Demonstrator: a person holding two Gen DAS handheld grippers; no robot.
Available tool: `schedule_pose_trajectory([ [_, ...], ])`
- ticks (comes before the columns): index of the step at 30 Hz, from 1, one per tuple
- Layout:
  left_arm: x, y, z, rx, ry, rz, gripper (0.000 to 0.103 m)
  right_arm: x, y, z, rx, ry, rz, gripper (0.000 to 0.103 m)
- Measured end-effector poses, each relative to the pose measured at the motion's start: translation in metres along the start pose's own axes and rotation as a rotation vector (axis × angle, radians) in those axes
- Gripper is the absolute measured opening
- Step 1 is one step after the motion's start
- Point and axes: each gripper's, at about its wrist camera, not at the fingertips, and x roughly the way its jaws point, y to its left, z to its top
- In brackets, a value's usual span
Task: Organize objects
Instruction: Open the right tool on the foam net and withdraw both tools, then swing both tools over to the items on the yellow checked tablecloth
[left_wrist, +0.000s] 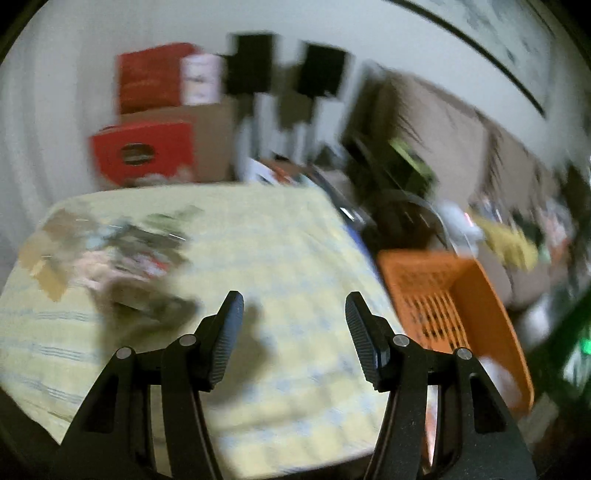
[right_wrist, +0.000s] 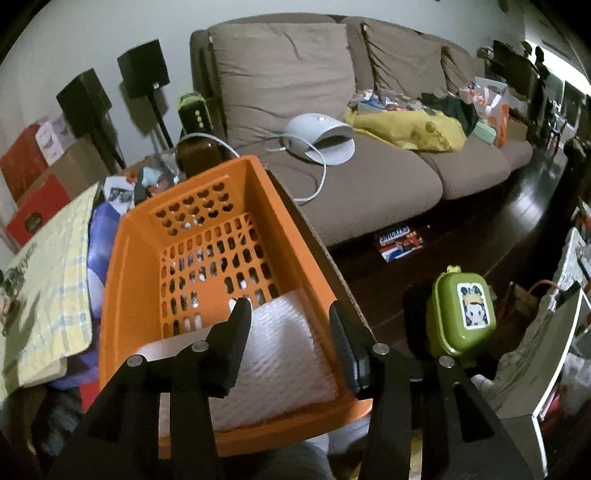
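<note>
Right gripper (right_wrist: 288, 314) above near end of orange basket (right_wrist: 122, 295) – jaws apart, nothing pinched. One white bubble-wrap pouch (right_wrist: 284, 354) lying flat in basket, directly below jaws. Green lidded box (right_wrist: 461, 310) just right of basket. Brown sofa (right_wrist: 369, 173) behind, carrying white device (right_wrist: 321, 136) with cord. Two black speakers (right_wrist: 144, 68) on stands. Left gripper (left_wrist: 293, 314) half-open, empty, over yellow checked cloth (left_wrist: 277, 236) – blurred clutter pile (left_wrist: 118, 258) at far left, count unreadable.

Left gripper (left_wrist: 293, 310) tilted downward, fingers (left_wrist: 229, 332) parted, right gripper (right_wrist: 288, 321) likewise, both holding nothing
</note>
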Motion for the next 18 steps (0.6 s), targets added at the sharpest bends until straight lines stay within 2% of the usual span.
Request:
schedule_pose_trajectory([
  [2, -0.008, 0.036, 0.016, -0.047, -0.03, 0.031, 0.054, -0.008, 0.003, 0.0, -0.005, -0.041, -0.003, 0.059],
  [4, -0.01, 0.067, 0.029, -0.063, -0.034, 0.063, 0.054, -0.014, 0.006, 0.0, -0.002, -0.058, 0.003, 0.063],
  [6, -0.013, 0.102, 0.038, -0.086, -0.025, 0.116, 0.052, -0.021, 0.012, 0.001, 0.039, -0.05, 0.061, 0.064],
  [8, -0.014, 0.134, 0.041, -0.125, -0.013, 0.163, 0.052, -0.026, 0.032, 0.004, 0.091, -0.024, 0.181, 0.066],
  [10, -0.012, 0.162, 0.039, -0.181, 0.008, 0.186, 0.052, -0.028, 0.079, 0.011, 0.036, 0.019, 0.274, 0.07],
  [14, 0.004, 0.208, 0.029, -0.285, 0.051, 0.195, 0.052, -0.037, 0.203, 0.013, -0.22, 0.036, 0.361, 0.081],
  [17, 0.013, 0.232, 0.017, -0.342, 0.092, 0.164, 0.053, -0.032, 0.298, 0.0, -0.416, 0.057, 0.412, 0.084],
  [18, 0.019, 0.24, 0.013, -0.379, 0.12, 0.114, 0.053, -0.026, 0.335, -0.009, -0.494, 0.077, 0.418, 0.084],
])
